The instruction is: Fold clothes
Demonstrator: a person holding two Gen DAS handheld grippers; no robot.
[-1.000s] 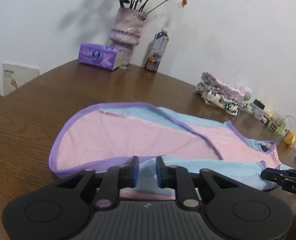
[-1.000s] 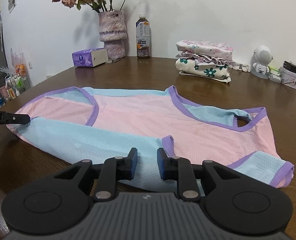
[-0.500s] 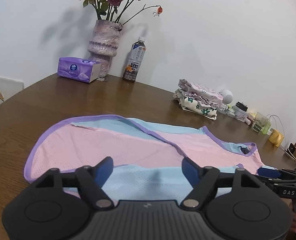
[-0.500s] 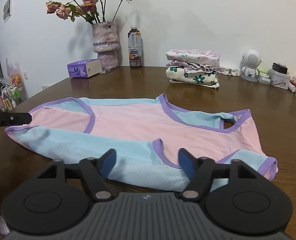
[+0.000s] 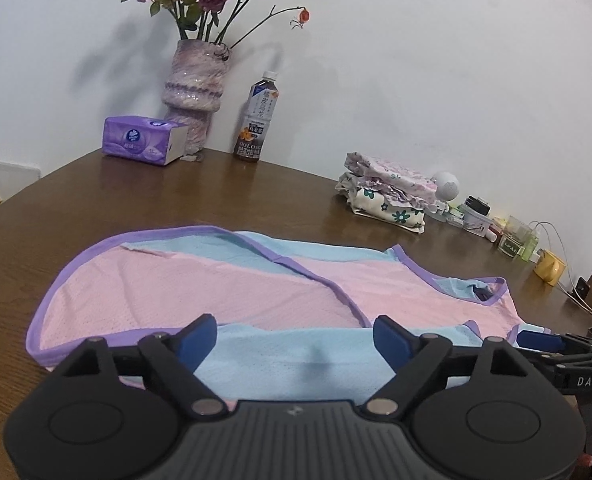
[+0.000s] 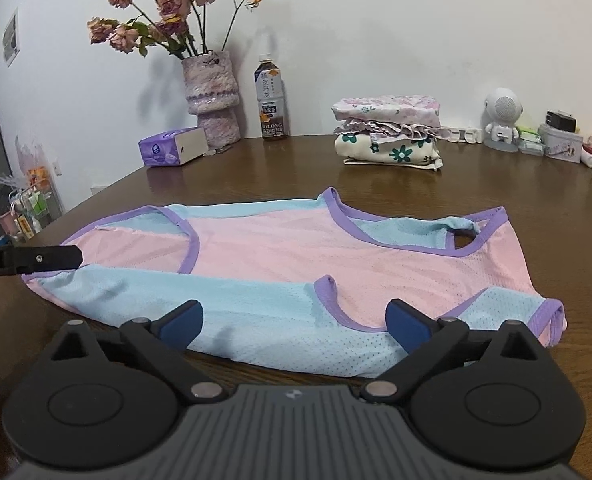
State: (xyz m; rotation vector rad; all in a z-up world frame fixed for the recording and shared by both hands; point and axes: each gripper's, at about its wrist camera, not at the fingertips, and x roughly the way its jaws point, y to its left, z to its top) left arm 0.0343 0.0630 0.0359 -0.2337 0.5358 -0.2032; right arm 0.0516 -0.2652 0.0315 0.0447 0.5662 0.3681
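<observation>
I see both my left gripper (image 5: 296, 334) and right gripper (image 6: 294, 320) with jaws spread wide, holding nothing, poised just over the near edge of the pink-and-blue mesh vest (image 6: 296, 256). It lies flat, partly folded, on the wooden table (image 6: 495, 184). Bare wood surrounds it; a stack of folded clothes (image 6: 387, 132), tea bottle (image 6: 271, 98), vase (image 6: 212, 96) and tissue box (image 6: 174, 147) line the far edge, well apart.

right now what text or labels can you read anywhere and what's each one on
"OOLONG": tea bottle label; the characters above it are too blurred to read.
"DAS": side of the right gripper.
"bot.AI", cut off by the frame edge: side of the left gripper.
Tissue box logo: unreadable.
</observation>
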